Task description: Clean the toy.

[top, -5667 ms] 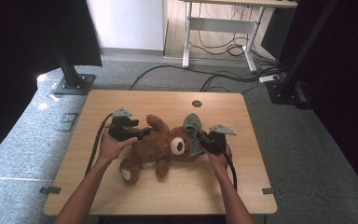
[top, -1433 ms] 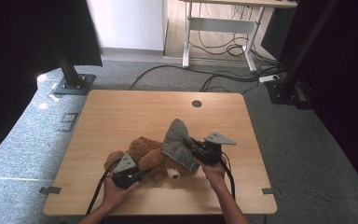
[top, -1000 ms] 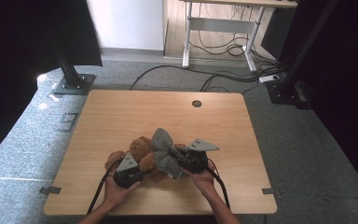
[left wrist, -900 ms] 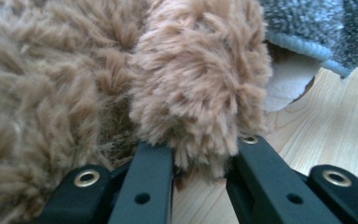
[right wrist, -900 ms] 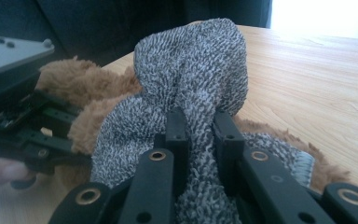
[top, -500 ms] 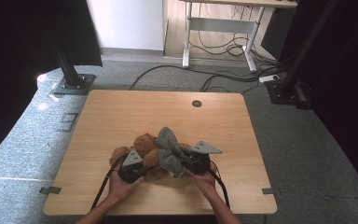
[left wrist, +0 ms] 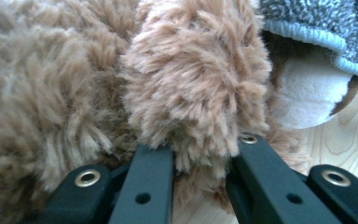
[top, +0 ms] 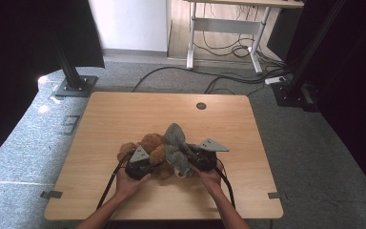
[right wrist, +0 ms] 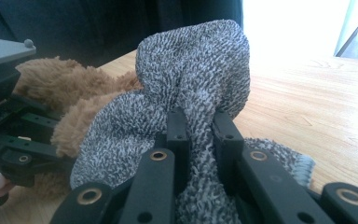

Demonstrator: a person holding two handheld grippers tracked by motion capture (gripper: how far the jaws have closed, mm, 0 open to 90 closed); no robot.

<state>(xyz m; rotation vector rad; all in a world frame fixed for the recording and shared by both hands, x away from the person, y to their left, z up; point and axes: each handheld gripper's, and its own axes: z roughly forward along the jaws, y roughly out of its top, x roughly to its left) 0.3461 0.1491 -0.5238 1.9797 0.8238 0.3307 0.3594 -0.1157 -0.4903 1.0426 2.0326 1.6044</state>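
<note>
A brown teddy bear [top: 150, 144] lies on the wooden table [top: 124, 114] near its front edge, with a grey knitted cloth [top: 175, 148] draped over its head end. My left gripper [top: 153, 166] is shut on a furry brown limb of the bear [left wrist: 200, 93]. The bear's pale muzzle [left wrist: 307, 98] peeks out under the grey cloth [left wrist: 317, 28] in the left gripper view. My right gripper [top: 187, 160] is shut on a fold of the grey cloth [right wrist: 196, 88], which bunches up between its jaws. The left gripper's body [right wrist: 4, 116] shows at the left of the right gripper view.
The table has a round cable hole [top: 200, 106] at the back. Bare wood lies behind and to both sides of the bear. Black stand bases [top: 74, 86] and cables [top: 228, 78] sit on the carpet beyond the table.
The two grippers and the bear have shifted a little toward the back of the table. The grey cloth has been pulled further over the bear's head.
</note>
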